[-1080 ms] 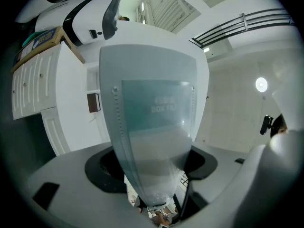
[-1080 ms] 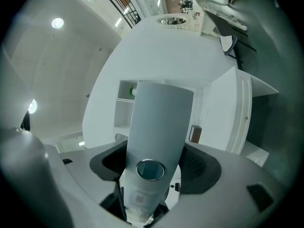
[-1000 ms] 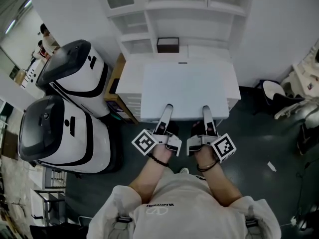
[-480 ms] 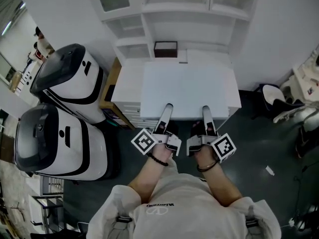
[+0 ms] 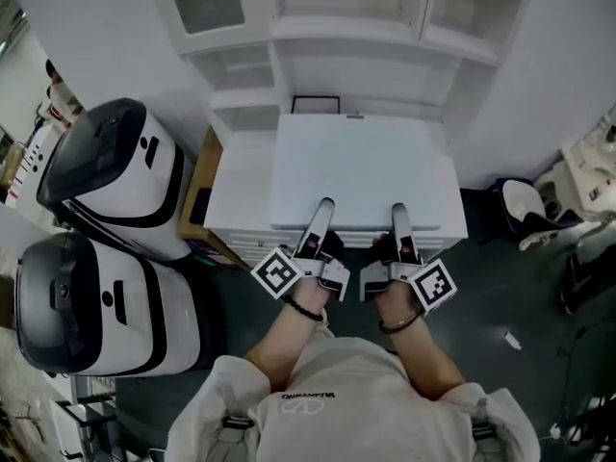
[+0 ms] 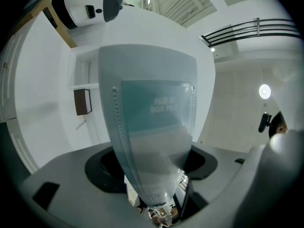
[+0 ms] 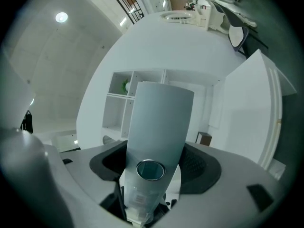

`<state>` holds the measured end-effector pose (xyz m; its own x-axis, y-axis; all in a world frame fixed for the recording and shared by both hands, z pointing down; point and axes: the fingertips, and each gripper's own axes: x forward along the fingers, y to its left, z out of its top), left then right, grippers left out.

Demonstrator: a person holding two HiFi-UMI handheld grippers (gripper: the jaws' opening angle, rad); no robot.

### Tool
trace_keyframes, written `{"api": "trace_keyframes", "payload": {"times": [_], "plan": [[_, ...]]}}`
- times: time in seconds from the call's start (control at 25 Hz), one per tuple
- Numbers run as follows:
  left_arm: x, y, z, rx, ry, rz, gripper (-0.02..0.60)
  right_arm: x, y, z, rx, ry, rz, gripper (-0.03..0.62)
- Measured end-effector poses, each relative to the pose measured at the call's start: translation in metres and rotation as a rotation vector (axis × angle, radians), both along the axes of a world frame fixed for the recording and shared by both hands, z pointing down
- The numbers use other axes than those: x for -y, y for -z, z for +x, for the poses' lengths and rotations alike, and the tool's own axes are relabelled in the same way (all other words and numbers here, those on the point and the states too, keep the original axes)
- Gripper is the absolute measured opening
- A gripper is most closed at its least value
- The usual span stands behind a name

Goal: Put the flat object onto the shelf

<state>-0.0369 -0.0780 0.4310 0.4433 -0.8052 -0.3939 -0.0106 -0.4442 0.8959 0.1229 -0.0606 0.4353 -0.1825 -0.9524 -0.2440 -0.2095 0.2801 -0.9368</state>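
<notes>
Flat object (image 5: pixel 361 166) mid-carry, just in front of the shelf (image 5: pixel 337 37).
Clamped at its edge farthest from the shelf in the jaws of left gripper (image 5: pixel 324 208) and right gripper (image 5: pixel 398 212); likely calls next for raising it and sliding it in squarely.

The small dark box (image 5: pixel 316 102) on the shelf (image 5: pixel 245 116) is half covered by the flat object (image 5: pixel 358 171). Most of the tabletop (image 5: pixel 239 186) is buried under it too. Its print (image 6: pixel 164 105) can't be read in the left gripper view, way too blurred.
</notes>
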Motion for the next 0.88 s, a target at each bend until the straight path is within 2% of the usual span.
{"api": "trace_keyframes", "payload": {"times": [0.28, 0.4, 0.52, 0.88], "plan": [[0.064, 0.021, -0.016, -0.001, -0.042, 0.032, 0.319, 0.058, 0.021, -0.018, -0.002, -0.036, 0.038, 0.322], [0.087, 0.030, -0.019, 0.022, -0.056, 0.052, 0.319, 0.078, 0.029, -0.019, -0.008, -0.058, 0.055, 0.322], [0.119, 0.042, -0.021, 0.017, -0.067, 0.043, 0.319, 0.108, 0.041, -0.021, -0.003, -0.071, 0.050, 0.322], [0.144, 0.064, -0.019, 0.019, -0.074, 0.078, 0.319, 0.134, 0.063, -0.020, 0.001, -0.084, 0.118, 0.322]]}}
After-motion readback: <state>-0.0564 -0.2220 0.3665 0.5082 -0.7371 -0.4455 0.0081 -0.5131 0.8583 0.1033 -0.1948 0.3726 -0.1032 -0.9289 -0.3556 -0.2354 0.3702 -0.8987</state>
